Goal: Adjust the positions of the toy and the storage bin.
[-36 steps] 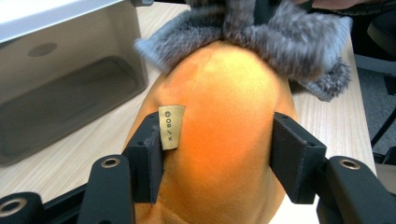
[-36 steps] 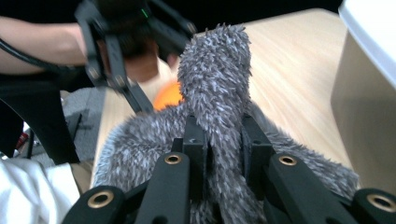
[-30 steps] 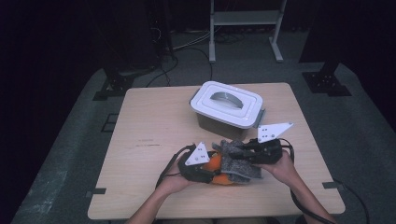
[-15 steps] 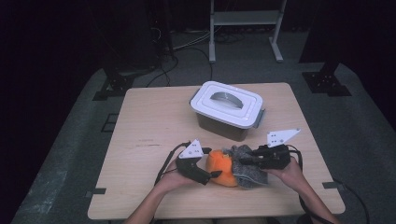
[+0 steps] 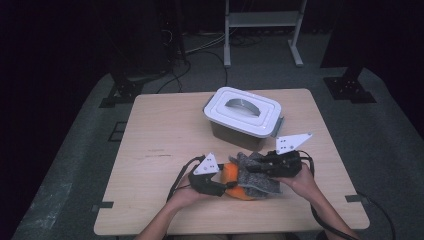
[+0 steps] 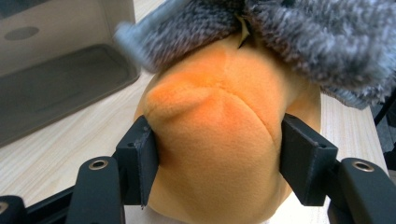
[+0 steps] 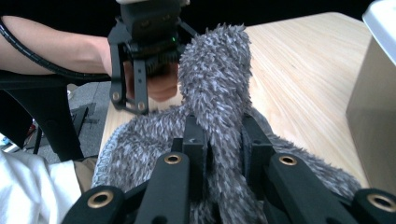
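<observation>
1. From above, light is falling evenly on my table while the surrounding room is sinking into darkness.
2. My left gripper view is blurring the grey fuzzy cloth at its top edge.
3. My right gripper view is staying sharp and bright.

Left gripper jaws, just closing, press both flanks of orange plush. Grey shaggy fabric drapes over it at 12–2 o'clock; grey bin at 10 o'clock.
</observation>
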`<control>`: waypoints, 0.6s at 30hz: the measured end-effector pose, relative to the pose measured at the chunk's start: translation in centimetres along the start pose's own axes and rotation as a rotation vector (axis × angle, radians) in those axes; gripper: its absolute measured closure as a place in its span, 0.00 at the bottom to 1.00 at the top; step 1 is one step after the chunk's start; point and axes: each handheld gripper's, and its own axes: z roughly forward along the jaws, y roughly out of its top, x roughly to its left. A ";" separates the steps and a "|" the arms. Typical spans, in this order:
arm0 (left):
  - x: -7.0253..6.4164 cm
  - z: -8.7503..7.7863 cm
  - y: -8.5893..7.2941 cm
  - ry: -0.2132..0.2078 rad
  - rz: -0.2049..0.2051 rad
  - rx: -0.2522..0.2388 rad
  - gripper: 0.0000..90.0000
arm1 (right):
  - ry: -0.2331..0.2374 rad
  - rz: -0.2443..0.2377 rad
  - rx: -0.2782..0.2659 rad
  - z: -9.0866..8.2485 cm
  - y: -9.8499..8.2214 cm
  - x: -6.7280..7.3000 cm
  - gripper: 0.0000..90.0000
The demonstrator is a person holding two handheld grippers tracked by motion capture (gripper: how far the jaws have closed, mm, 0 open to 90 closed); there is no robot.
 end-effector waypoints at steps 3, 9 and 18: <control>-0.1 0.0 0.0 -0.004 -0.001 0.000 0.39 | -0.002 0.025 0.002 -0.8 -1.1 -0.2 0.84; -0.2 0.1 0.0 -0.003 -0.003 -0.016 0.39 | -0.030 0.093 0.006 -3.1 -3.8 -0.6 0.84; -0.2 0.0 0.1 -0.006 -0.011 -0.047 0.42 | -0.004 0.078 -0.051 -2.1 -2.1 -0.4 0.84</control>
